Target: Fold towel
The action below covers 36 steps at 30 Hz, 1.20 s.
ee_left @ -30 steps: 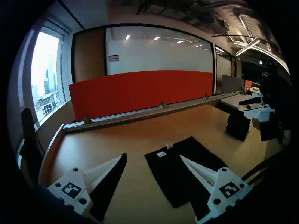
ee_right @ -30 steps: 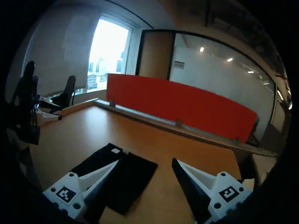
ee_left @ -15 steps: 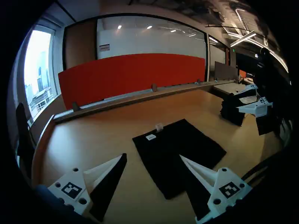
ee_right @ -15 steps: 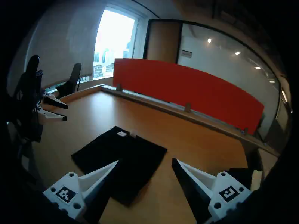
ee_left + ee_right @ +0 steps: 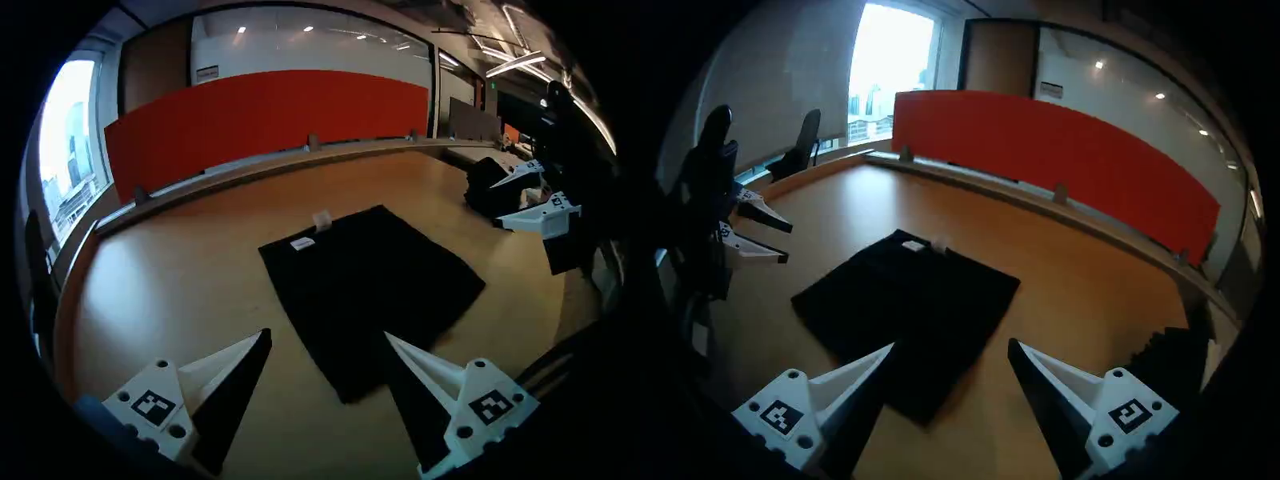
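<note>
Two units, left gripper [image 5: 327, 334] & right gripper [image 5: 950, 344], hang wide open, holding nothing, over the black towel [image 5: 368, 280] lying flat on the desk [image 5: 176, 264]. We pinch one corner each, jaws low, in sync.

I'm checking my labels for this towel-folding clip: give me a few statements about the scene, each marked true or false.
1. The black towel lies spread flat on the wooden table. True.
2. The left gripper is shut on the towel's edge. False: its fingers are apart and hold nothing.
3. A small white tag sits near the towel's far edge. True.
4. The divider along the table's far side is blue. False: it is red.
5. The right gripper is open. True.
</note>
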{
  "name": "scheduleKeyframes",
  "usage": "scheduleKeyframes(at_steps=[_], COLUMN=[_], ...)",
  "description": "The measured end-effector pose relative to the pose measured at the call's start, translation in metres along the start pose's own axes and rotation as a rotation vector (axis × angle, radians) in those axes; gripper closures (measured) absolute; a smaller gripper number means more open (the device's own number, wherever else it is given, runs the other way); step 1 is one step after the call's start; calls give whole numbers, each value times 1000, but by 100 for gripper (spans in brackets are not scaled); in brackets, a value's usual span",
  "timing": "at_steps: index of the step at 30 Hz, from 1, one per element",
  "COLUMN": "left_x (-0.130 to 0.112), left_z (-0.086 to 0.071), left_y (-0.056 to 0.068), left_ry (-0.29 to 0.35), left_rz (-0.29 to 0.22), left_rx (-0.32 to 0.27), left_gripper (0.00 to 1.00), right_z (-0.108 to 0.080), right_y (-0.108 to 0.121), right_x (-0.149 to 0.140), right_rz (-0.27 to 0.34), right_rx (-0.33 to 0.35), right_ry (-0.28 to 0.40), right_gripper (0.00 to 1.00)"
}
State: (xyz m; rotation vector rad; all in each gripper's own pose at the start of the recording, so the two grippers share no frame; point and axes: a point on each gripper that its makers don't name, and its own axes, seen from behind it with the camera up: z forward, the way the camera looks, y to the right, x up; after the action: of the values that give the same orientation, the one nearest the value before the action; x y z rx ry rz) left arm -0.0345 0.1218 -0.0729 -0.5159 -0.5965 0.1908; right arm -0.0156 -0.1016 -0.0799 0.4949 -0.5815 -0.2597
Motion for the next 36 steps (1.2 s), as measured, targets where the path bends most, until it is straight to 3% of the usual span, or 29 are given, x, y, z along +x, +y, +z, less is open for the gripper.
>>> scheduleKeyframes(at_steps=[16,36], left_x=[-52,-90], left_z=[29,42], left_y=[16,29], left_ry=[-124,-227], left_rz=[23,52], left_rx=[-48,-103], left_gripper=[7,7], right_z=[28,37], right_y=[-17,-30], right_x=[-58,-108], right_rz=[-29,-65], right_rx=[52,110], right_ry=[-111,-227], right_gripper=[0,0])
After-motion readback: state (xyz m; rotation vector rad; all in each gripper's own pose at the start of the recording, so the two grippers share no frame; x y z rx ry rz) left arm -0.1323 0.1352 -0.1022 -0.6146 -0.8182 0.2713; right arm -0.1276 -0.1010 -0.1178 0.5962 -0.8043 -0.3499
